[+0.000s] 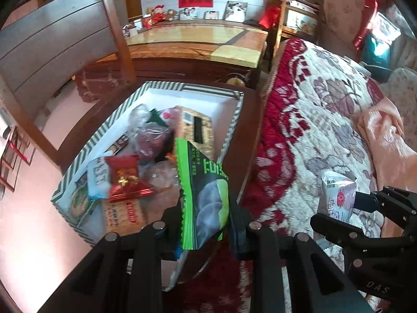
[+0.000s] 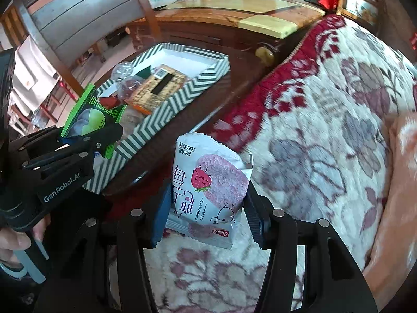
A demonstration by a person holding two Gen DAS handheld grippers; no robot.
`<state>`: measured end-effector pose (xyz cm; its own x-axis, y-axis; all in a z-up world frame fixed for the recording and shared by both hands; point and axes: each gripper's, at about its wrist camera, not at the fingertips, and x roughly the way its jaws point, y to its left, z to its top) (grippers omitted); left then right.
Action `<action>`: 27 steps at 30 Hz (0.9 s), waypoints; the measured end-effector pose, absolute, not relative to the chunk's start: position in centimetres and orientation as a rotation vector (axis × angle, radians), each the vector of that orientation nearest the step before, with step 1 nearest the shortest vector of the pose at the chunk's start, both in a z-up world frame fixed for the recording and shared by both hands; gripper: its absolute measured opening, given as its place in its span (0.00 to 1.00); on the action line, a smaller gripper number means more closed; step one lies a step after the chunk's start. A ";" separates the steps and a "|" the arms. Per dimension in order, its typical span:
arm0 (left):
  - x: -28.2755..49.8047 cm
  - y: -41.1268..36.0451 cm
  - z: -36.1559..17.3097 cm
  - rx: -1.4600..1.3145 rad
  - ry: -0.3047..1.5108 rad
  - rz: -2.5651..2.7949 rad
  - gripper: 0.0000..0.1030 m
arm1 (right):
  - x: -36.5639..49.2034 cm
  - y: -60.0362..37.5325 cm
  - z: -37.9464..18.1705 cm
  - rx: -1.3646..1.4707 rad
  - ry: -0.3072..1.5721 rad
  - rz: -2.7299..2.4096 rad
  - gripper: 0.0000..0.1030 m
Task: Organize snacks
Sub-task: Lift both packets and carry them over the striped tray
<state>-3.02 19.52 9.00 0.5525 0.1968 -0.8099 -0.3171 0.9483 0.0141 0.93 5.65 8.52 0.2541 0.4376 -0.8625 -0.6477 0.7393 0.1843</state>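
Gripping a green snack packet (image 1: 206, 195), the left gripper (image 1: 206, 224) has its jaws pinched almost shut on the lower part of the wrapper, and the packet stands up between them with its zigzag edge showing. That packet hangs right over the near rim of the striped box (image 1: 146, 88), the green-and-white chevron one sitting on the dark wooden table (image 1: 250, 120). There's large writing on the green wrapper, but I can't read it from here.

Over on the other side, the right gripper (image 2: 206, 208) is clamped partway closed on a white packet (image 2: 208, 190), pads pressing both its sides. You can see a little cartoon strawberry and a pink round cake printed on it, plus big pink characters down one side. It's held above the flowered blanket (image 2: 325, 130), just beside the table edge, apart from the box.

Inside the box: a red wrapped sweet (image 1: 125, 177), a tan packet with a barcode (image 1: 195, 130), some clear bags.

From the right camera, the left gripper's body reads "GenRobot.AI", with a hand (image 2: 15, 242) on its handle.
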 end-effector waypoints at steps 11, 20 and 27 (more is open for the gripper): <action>-4.0 23.6 8.7 -0.204 0.941 0.368 0.28 | 1.2 10.8 9.3 -0.305 1.072 0.816 0.51; -4.8 26.9 8.3 -0.275 0.941 0.423 0.28 | 1.5 14.8 9.8 -0.356 1.057 0.864 0.51; -5.0 28.8 7.5 -0.318 0.965 0.454 0.28 | 2.0 18.4 9.6 -0.399 1.061 0.903 0.51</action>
